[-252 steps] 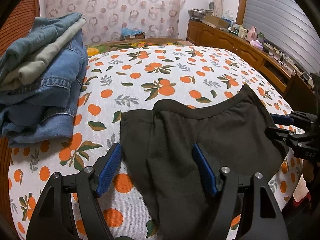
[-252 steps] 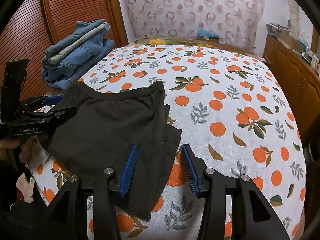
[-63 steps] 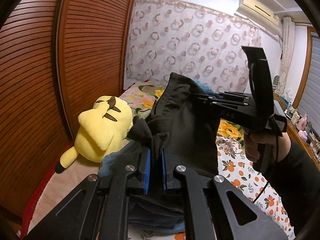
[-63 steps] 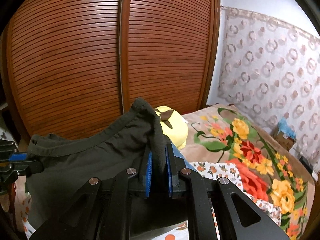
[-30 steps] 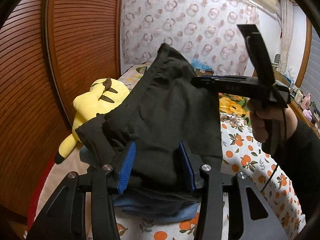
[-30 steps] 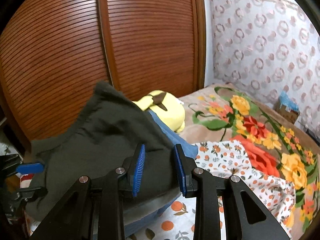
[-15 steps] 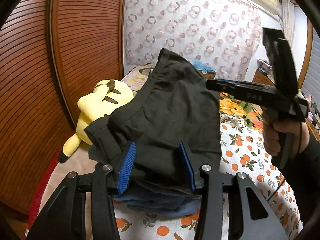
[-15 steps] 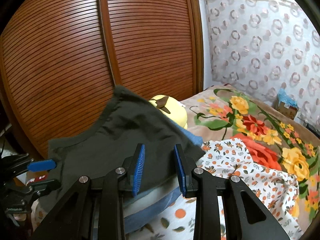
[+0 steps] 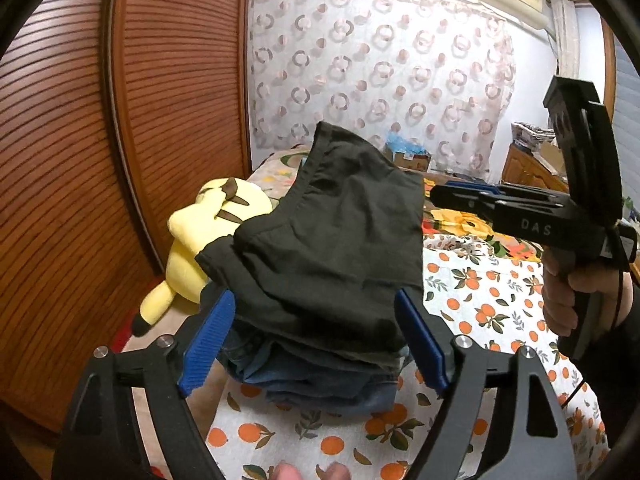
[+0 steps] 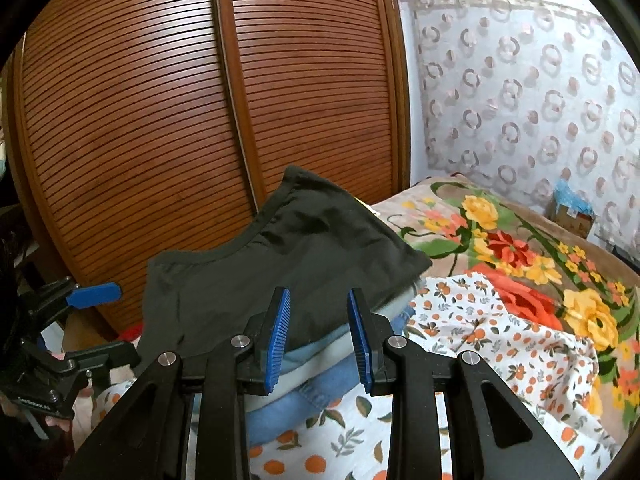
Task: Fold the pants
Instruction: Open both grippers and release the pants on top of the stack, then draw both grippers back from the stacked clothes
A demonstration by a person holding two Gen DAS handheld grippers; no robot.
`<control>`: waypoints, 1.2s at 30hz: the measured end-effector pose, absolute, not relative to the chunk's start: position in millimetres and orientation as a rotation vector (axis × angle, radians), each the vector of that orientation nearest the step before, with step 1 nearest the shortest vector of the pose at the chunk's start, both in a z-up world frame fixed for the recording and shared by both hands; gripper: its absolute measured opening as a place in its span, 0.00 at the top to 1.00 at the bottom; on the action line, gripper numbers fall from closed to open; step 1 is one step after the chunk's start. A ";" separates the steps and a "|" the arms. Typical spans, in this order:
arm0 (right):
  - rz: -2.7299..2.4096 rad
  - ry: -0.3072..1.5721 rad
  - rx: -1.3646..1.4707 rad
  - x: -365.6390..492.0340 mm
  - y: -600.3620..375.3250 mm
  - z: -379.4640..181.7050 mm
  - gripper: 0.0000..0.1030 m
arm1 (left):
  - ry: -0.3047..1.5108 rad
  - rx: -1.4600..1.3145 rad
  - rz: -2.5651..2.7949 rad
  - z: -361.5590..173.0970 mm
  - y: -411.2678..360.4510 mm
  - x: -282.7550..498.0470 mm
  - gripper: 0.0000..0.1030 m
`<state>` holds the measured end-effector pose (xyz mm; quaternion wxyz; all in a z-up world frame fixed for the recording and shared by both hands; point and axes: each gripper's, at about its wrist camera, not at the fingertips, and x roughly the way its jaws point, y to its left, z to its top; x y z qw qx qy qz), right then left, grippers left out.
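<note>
The folded dark pants (image 9: pixel 336 240) lie on top of a stack of folded jeans (image 9: pixel 320 384) at the bed's left side; they also show in the right wrist view (image 10: pixel 288 256). My left gripper (image 9: pixel 316 340) is open and empty, its blue pads just short of the stack on either side. My right gripper (image 10: pixel 318 336) is open and empty, a little back from the stack's right end. In the left wrist view the right gripper (image 9: pixel 440 194) is beside the pants' right edge, apart from them.
A yellow plush toy (image 9: pixel 208 232) lies behind the stack against the slatted wooden wardrobe doors (image 10: pixel 200 120). The orange-print sheet (image 9: pixel 480 304) covers the bed, with a floral blanket (image 10: pixel 520 248) farther back. A wooden dresser (image 9: pixel 528 168) stands at the far right.
Both grippers carried the pants to the jeans stack, opened and let go. In the last half second both have drawn back a little and the left has opened wider.
</note>
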<state>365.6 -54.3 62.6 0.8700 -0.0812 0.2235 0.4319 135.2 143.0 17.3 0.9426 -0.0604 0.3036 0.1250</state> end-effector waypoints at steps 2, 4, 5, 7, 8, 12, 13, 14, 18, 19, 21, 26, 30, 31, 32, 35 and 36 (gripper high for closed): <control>0.896 0.467 -0.167 359.3 -57.7 61.8 0.70 | 0.628 -0.116 0.244 16.4 139.6 133.9 0.20; 0.888 0.467 -0.166 354.5 -60.0 62.0 0.67 | 0.634 -0.111 0.236 15.9 135.9 132.1 0.20; 0.883 0.466 -0.164 351.6 -62.2 61.7 0.64 | 0.636 -0.113 0.231 15.6 134.3 131.1 0.20; 0.876 0.464 -0.160 346.4 -64.7 60.5 0.63 | 0.638 -0.122 0.216 15.3 131.9 129.1 0.20; 0.870 0.463 -0.158 343.2 -66.9 60.2 0.62 | 0.638 -0.124 0.208 15.4 130.6 127.8 0.20; 0.846 0.461 -0.149 328.7 -76.6 58.1 0.57 | 0.631 -0.123 0.176 15.7 123.2 122.8 0.20; 0.840 0.461 -0.146 324.1 -79.9 57.1 0.56 | 0.627 -0.124 0.167 15.3 120.7 121.2 0.20; 0.831 0.461 -0.143 320.5 -83.2 56.1 0.54 | 0.624 -0.125 0.160 15.0 118.8 120.0 0.20; 0.790 0.464 -0.137 304.7 -95.9 51.7 0.49 | 0.618 -0.100 0.133 12.3 107.7 117.1 0.25; 0.779 0.465 -0.135 300.4 -99.5 50.8 0.49 | 0.619 -0.096 0.125 11.6 105.3 117.3 0.28; 0.757 0.466 -0.132 293.0 -106.0 49.6 0.48 | 0.623 -0.090 0.105 10.0 99.8 117.5 0.39; 0.701 0.462 -0.121 271.8 -120.6 49.8 0.47 | 0.624 -0.074 0.071 8.6 87.0 117.6 0.65; 0.665 0.455 -0.114 254.4 -130.3 51.8 0.46 | 0.624 -0.067 0.041 8.5 77.1 116.9 0.89; 0.659 0.453 -0.111 250.3 -132.0 52.2 0.46 | 0.625 -0.062 0.034 8.2 74.8 116.6 0.90; 0.650 0.451 -0.107 246.0 -134.5 52.6 0.45 | 0.625 -0.055 0.030 8.4 72.4 116.3 0.93; 0.630 0.446 -0.096 235.3 -141.4 53.4 0.45 | 0.620 -0.037 0.009 9.9 63.9 113.6 0.97; 0.623 0.445 -0.094 231.4 -142.8 54.0 0.45 | 0.619 -0.036 0.005 10.8 62.2 113.4 0.97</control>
